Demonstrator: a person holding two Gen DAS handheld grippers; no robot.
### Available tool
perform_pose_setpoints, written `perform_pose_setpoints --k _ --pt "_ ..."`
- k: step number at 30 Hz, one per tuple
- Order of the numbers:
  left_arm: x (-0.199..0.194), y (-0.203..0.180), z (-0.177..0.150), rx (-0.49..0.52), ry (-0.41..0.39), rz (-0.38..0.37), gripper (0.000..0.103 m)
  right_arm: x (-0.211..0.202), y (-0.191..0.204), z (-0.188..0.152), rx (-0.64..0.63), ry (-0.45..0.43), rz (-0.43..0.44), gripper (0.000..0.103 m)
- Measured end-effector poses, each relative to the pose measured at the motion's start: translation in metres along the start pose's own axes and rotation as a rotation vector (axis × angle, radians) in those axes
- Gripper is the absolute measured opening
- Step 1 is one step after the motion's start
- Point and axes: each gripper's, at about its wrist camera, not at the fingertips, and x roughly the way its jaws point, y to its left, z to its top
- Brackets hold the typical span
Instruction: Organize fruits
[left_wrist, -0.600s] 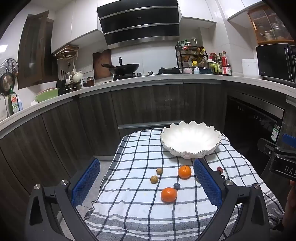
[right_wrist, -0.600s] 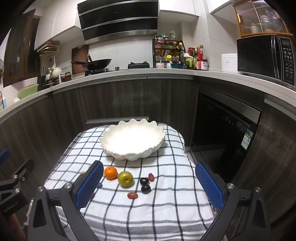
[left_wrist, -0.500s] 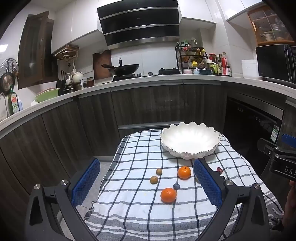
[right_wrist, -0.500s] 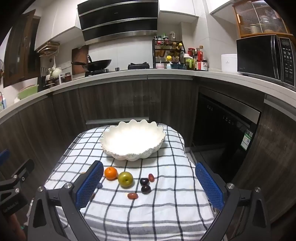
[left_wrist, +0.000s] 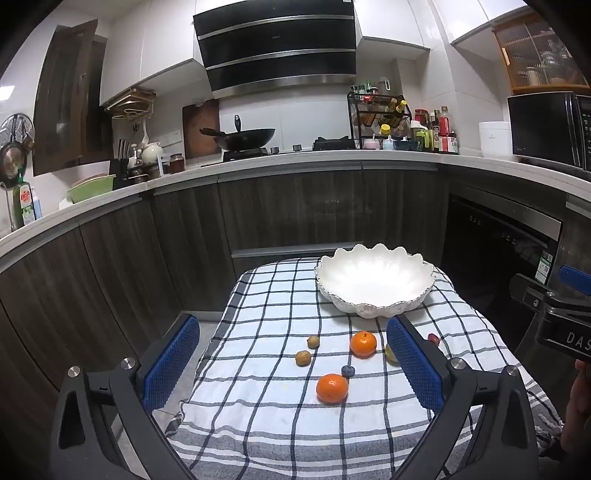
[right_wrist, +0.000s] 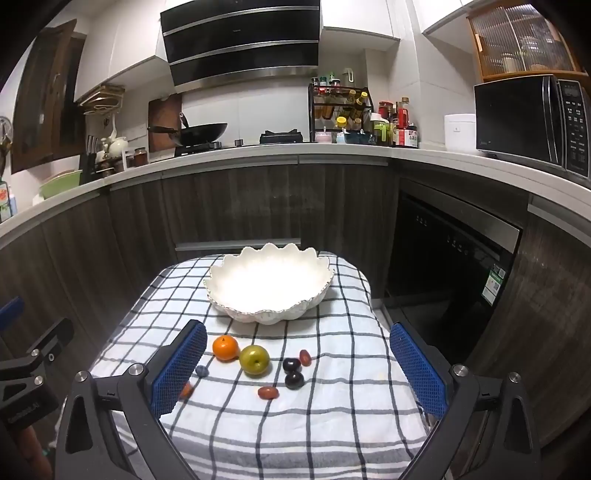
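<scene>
With the left gripper (left_wrist: 291, 363) and right gripper (right_wrist: 298, 365) both spread wide and empty, no fruit is yet gathered: the tangerines (left_wrist: 331, 388) lie mid-cloth, so next is closing on one for the scalloped bowl (right_wrist: 269, 282) at the table's far edge.

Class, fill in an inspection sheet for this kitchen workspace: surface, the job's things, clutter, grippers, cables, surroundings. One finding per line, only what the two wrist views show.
Surface: checked cloth covering a small table.
Job's things: white scalloped bowl, empty; in front of it two oranges, a green apple, a blueberry, two brown fruits, dark plums, small red fruits.
Clutter: nothing seen.
Grippers: left gripper and right gripper open, empty, above the cloth's near edge.
Cables: nothing seen.
Surroundings: counter, wok, spice rack, microwave.
</scene>
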Motion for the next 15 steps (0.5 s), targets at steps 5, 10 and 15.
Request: perform_pose_setpoints --k 5,10,15 --pt "0.0005 0.0005 -0.0021 -0.001 -0.001 -0.002 0.103 -0.0007 0.0000 0.0002 -0.002 0.001 0.003 0.101" --pt "0.0004 0.0008 -0.0021 -0.001 -0.001 -0.004 0.103 -0.0017 0.0010 0.0006 -0.003 0.001 0.003 0.101" --pt "0.0001 -0.0002 -0.0017 -0.001 0.000 -0.003 0.103 -0.0019 0.0010 0.0002 -0.002 0.002 0.004 0.101"
